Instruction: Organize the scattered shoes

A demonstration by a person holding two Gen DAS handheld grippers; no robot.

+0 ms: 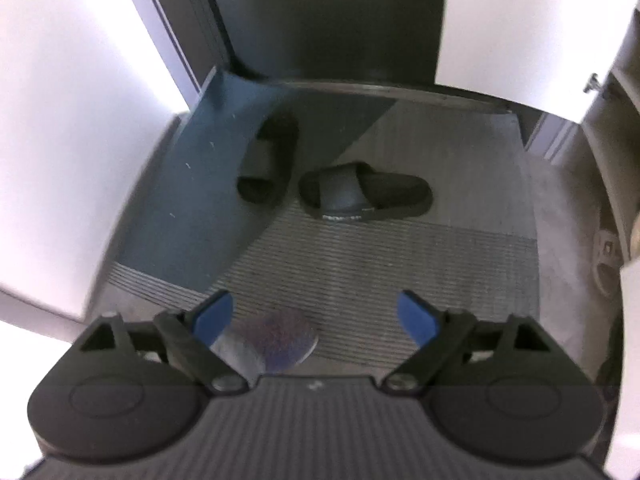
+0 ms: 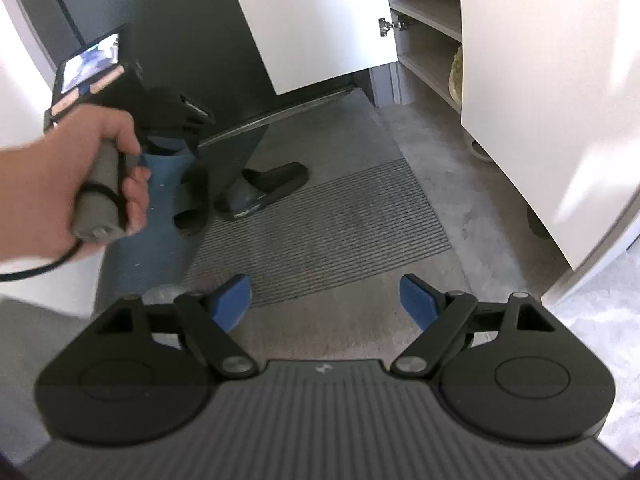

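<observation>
Both claws wide, empty; two black slides on ribbed mat.

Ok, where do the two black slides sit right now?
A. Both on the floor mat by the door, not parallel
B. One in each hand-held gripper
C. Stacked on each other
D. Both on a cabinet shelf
A: both black slides lie on the floor mat, angled differently, while the left hand-held gripper and the right hand-held gripper are open and hold nothing.
</observation>
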